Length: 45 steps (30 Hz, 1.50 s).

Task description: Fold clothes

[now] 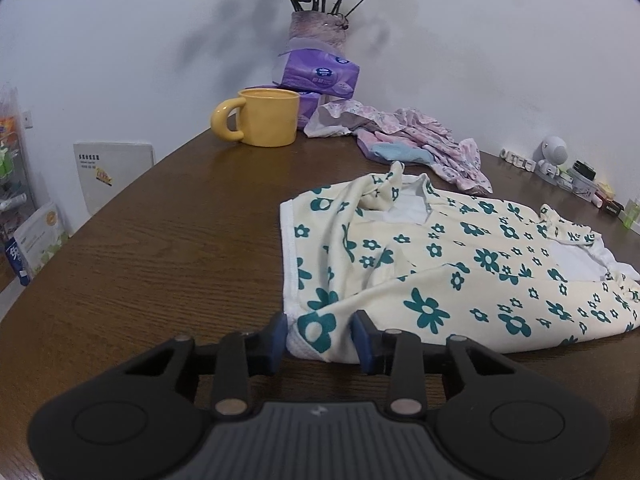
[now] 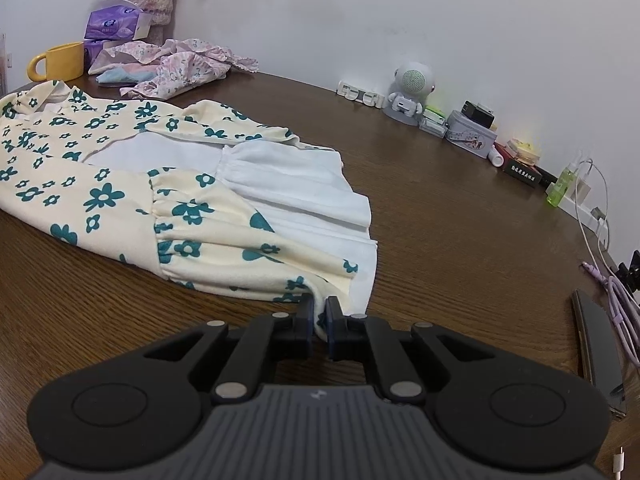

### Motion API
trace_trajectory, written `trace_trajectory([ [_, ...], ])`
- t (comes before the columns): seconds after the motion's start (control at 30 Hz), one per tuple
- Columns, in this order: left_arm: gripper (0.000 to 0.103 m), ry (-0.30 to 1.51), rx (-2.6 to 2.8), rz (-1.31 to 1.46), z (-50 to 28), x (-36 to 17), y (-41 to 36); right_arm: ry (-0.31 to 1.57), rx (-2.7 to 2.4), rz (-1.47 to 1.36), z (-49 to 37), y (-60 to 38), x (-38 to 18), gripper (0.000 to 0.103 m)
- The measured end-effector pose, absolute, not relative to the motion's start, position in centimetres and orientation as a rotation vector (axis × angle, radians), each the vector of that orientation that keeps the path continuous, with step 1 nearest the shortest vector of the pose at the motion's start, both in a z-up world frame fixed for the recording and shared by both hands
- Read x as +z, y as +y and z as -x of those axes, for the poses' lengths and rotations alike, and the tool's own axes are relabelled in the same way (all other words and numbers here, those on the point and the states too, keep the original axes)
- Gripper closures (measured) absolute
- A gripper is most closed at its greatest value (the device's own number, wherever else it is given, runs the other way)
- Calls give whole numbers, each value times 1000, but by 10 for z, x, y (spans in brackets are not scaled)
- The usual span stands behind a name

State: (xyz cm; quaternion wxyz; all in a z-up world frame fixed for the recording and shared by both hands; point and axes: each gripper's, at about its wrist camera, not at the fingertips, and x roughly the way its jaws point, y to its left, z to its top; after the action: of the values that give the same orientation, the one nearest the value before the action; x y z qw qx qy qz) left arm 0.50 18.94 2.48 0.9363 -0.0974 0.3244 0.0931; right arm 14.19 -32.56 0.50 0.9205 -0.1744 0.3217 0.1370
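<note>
My left tool (image 1: 320, 336) sits with its blue pads apart, straddling the near corner of the floral dress (image 1: 440, 272) at its shoulder end; cloth lies between the pads but they have not closed on it. My right tool (image 2: 319, 320) is pressed together on the near corner of the dress's hem, a pinch of cream fabric gathered up between the pads. I judge that I hold the two near corners this way so the near edge can be lifted and carried over as one fold; the left side needs to close first.

The dress lies spread flat on the brown wooden surface (image 1: 180, 248), already doubled lengthwise by the look of it, with the white inner skirt showing past the gathered frill at the hem end. Beyond the dress, toward the wall, is a crumpled heap of pink clothes (image 1: 420, 136), probably waiting their turn. Left of that heap stands a yellow mug (image 1: 264, 120), with purple tissue packs (image 1: 316, 76) and a vase of flowers (image 1: 318, 28) behind it. Well to the right of the dress, along the wall, are a small white robot figure (image 2: 410, 88), a tin and other bits, clear of where the fold should land.
</note>
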Motion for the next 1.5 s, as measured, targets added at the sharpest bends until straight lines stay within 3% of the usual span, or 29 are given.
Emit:
trace_trajectory([
  [0.07, 63, 657, 194, 204, -4, 26, 189, 667, 276, 346, -142, -326, 6, 92],
  [0.17, 59, 622, 194, 212, 4, 36, 186, 676, 294, 290, -136, -331, 13, 62],
  [0.2, 57, 604, 196, 209, 7, 40, 185, 670, 298, 286, -133, -332, 16, 61],
  [0.5, 54, 560, 21, 137, -14, 51, 138, 553, 462, 194, -116, -295, 43, 60],
  [0.7, 56, 614, 67, 95, -33, 30, 123, 592, 481, 218, -130, -260, 23, 61],
  [0.77, 69, 628, 87, 145, -33, 23, 133, 615, 460, 215, -135, -262, 17, 61],
  [0.83, 74, 622, 96, 176, -31, 21, 141, 636, 452, 184, -140, -270, 11, 60],
  [1.1, 74, 613, 97, 177, -31, 21, 142, 637, 434, 195, -139, -271, 7, 59],
  [1.23, 59, 581, 54, 179, -31, 33, 132, 597, 492, 120, -132, -265, 25, 57],
  [1.5, 60, 560, -160, 125, -67, 44, 75, 551, 697, 196, -136, -185, 31, 60],
])
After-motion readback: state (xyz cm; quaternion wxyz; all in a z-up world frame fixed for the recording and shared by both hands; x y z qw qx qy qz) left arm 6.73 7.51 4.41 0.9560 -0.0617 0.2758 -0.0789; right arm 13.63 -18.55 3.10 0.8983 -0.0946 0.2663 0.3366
